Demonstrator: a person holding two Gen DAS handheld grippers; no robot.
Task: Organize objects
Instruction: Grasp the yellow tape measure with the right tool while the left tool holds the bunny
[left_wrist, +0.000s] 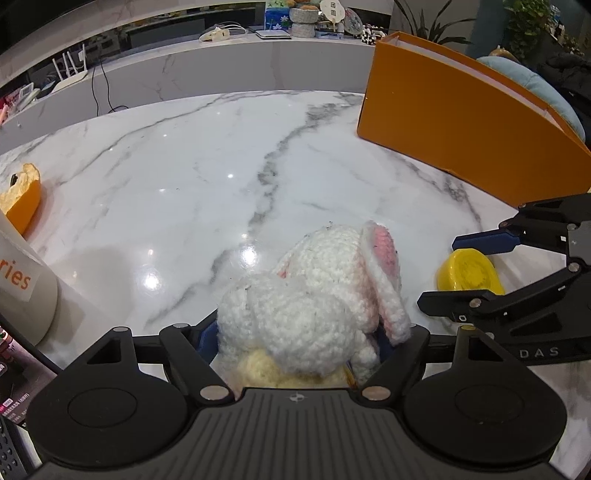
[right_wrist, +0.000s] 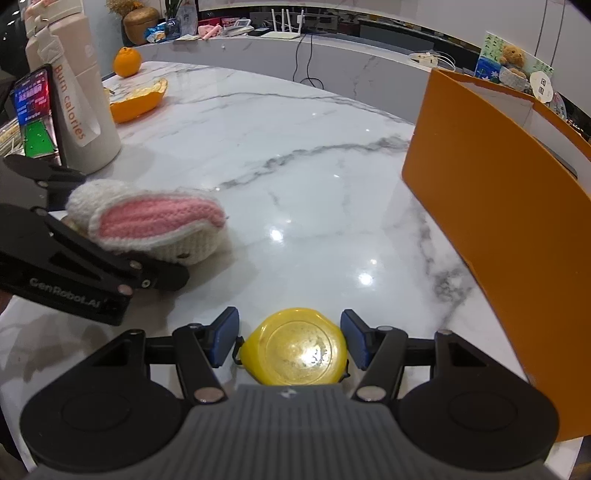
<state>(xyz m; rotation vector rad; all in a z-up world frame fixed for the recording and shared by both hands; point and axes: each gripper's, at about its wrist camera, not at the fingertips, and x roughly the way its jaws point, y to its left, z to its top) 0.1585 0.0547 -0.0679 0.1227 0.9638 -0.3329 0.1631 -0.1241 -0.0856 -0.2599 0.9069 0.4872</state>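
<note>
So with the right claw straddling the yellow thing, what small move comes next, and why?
Probably close the right claw the rest of the way. Its blue pads flank the yellow disc-shaped object with small gaps on both sides, so it is not gripped yet. The orange box stands open nearby, a likely destination.
</note>
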